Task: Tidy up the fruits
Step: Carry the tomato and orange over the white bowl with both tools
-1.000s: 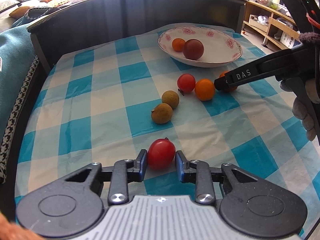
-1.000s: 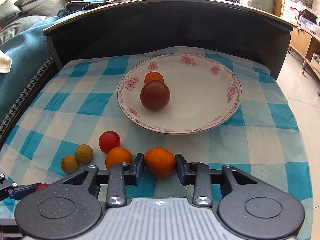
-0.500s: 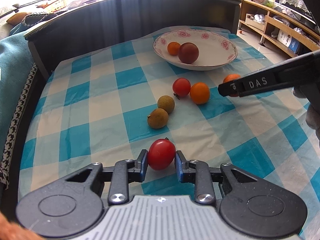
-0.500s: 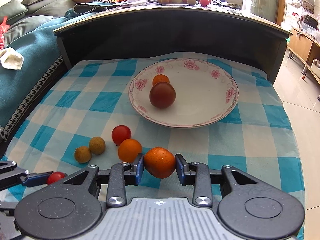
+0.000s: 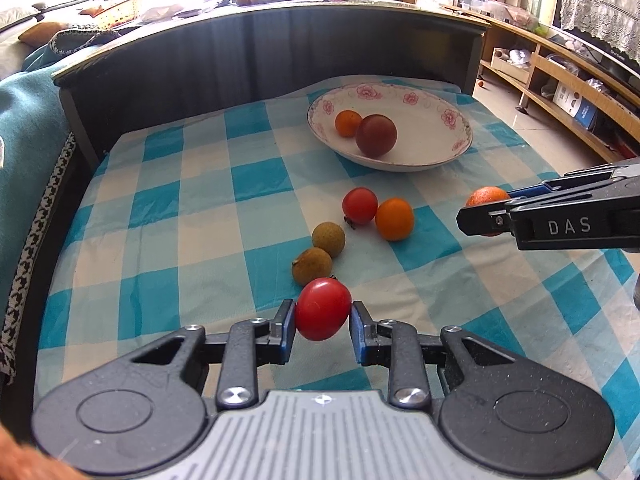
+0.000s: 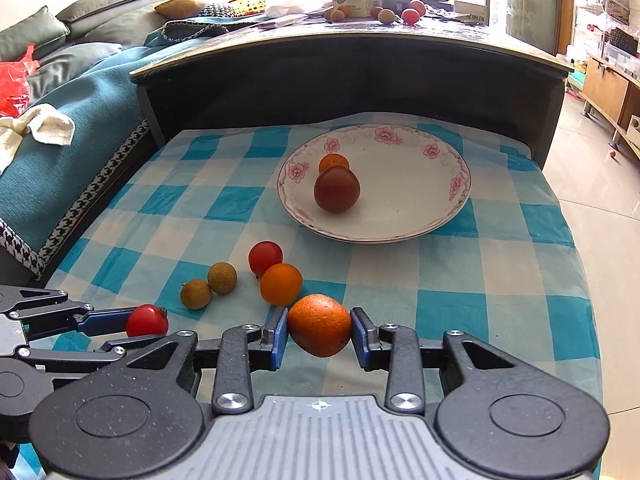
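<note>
Now both grippers are up off the checked cloth (image 5: 224, 216), where a second ago each was low over it with its fruit at cloth level. The left gripper (image 5: 322, 315) is clamped on a red tomato (image 5: 322, 309), its blue pads pressing either side, and the right gripper (image 6: 319, 327) is clamped the same way on a mandarin (image 6: 319, 325); in the left wrist view that mandarin (image 5: 486, 197) shows beyond the right gripper's fingers, clear of the cloth. The lift means both picks have held, so what remains for these two fruits, I judge, is the carry to the flowered plate (image 6: 424, 216) at the far side of the cloth. That plate already holds a dark plum (image 6: 337, 189) and a small orange fruit (image 6: 333, 162) touching behind it, with most of its right half bare. Left on the cloth are a second tomato (image 5: 359, 205) touching an orange (image 5: 394, 218), and two brown longans (image 5: 328, 239) side by side, all between the grippers and the plate. The task looks less than half done.
</note>
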